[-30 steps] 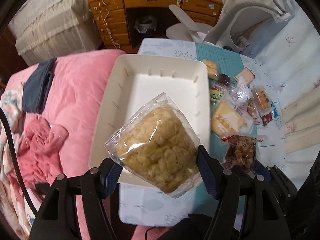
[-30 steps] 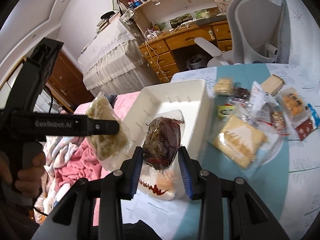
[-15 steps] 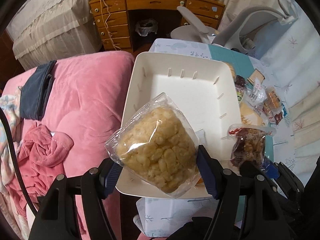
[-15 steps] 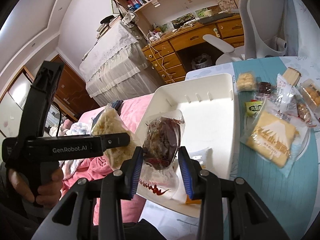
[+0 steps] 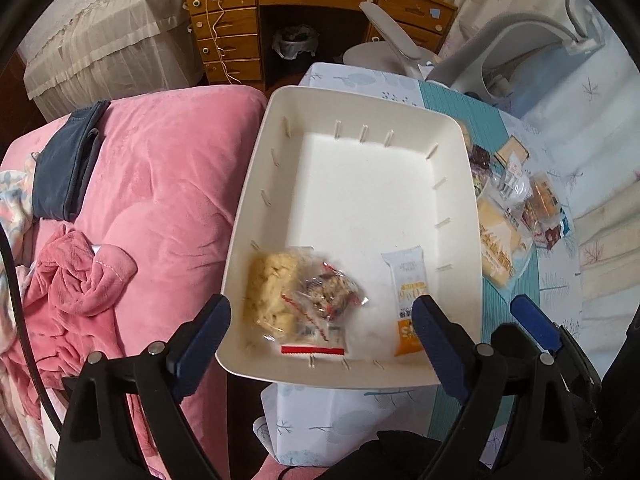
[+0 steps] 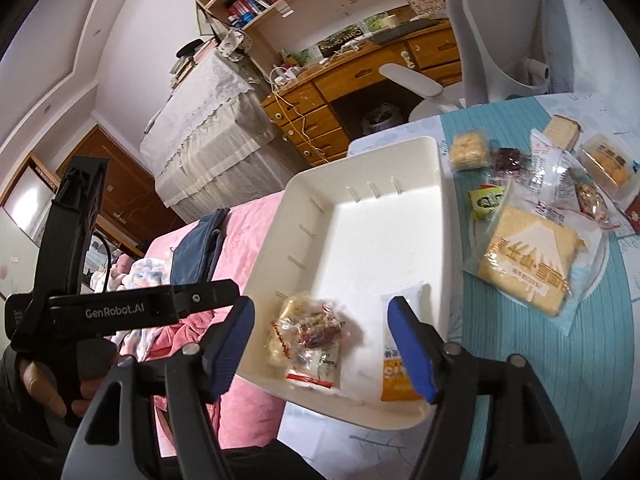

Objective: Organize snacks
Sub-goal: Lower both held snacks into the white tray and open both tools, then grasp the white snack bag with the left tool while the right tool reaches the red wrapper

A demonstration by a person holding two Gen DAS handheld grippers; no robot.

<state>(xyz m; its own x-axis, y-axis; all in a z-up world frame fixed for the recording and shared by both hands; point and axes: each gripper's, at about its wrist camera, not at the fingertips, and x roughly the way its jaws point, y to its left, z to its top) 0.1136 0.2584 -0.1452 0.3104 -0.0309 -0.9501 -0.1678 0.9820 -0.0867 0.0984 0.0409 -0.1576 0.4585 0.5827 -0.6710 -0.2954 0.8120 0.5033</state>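
Left wrist view: the white rectangular plastic tray [image 5: 360,188] with short ribs along its inner walls lies on the table, its long axis running away from the camera. In its near end sit 3 snacks: a pale yellow puffed-rice cake in clear crinkled wrap [image 5: 272,288], a clear packet of dark reddish-brown snack with a red strip [image 5: 324,300] lying partly over the cake, and a slim white-and-orange sachet [image 5: 408,296], whose long axis runs along the tray's, orange end nearest. The rest of the tray floor is bare.

The left gripper [image 5: 320,320] has just been opening; its blue-padded jaws stand spread, nothing pinched, the cake and packet lying loose in the tray beyond them. The right gripper [image 6: 322,344] has likewise just been opening, its jaws apart and holding nothing.

Right wrist view: more wrapped snacks lie on the teal ribbed table runner [image 6: 516,344] beside the tray, among them a large square yellow cake in a clear bag printed with a white mountain [image 6: 528,264]. A pink plush blanket [image 5: 168,184] lies left of the tray.
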